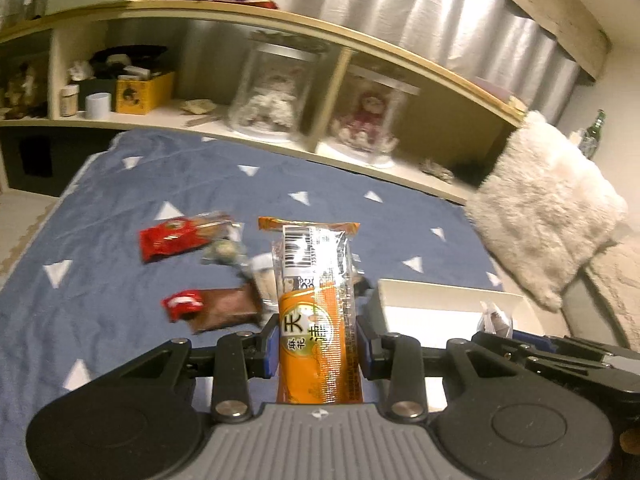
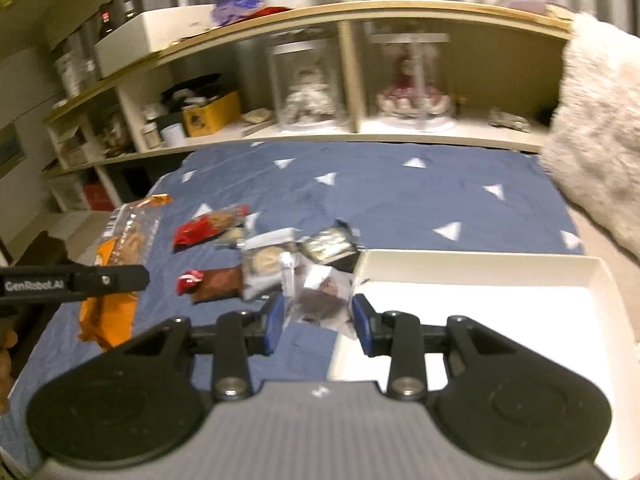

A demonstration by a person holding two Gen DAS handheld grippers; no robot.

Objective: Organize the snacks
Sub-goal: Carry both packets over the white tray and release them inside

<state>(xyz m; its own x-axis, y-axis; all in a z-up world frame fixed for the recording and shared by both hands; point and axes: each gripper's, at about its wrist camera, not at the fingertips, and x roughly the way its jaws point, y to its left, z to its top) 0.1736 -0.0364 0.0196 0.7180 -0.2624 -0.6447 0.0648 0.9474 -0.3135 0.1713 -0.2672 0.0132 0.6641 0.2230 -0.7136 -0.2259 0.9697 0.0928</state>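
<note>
My left gripper (image 1: 318, 344) is shut on a long orange snack packet (image 1: 318, 312) with a barcode, held upright above the blue bedspread (image 1: 120, 208). That packet (image 2: 116, 264) and the left gripper's arm show at the left of the right wrist view. My right gripper (image 2: 319, 320) is shut on a small clear packet with a dark snack (image 2: 322, 300), lifted at the left edge of the white box (image 2: 480, 268). Loose on the spread lie a red packet (image 1: 172, 238), a red-and-brown packet (image 1: 212, 306), a silver packet (image 2: 264, 264) and a dark foil packet (image 2: 330, 246).
A white box (image 1: 440, 292) sits right of the pile. A fluffy white pillow (image 1: 548, 208) leans at the right. Behind the bed runs a wooden shelf (image 1: 280, 28) with glass domes over dolls (image 1: 272, 96), a yellow box (image 1: 142, 90) and jars.
</note>
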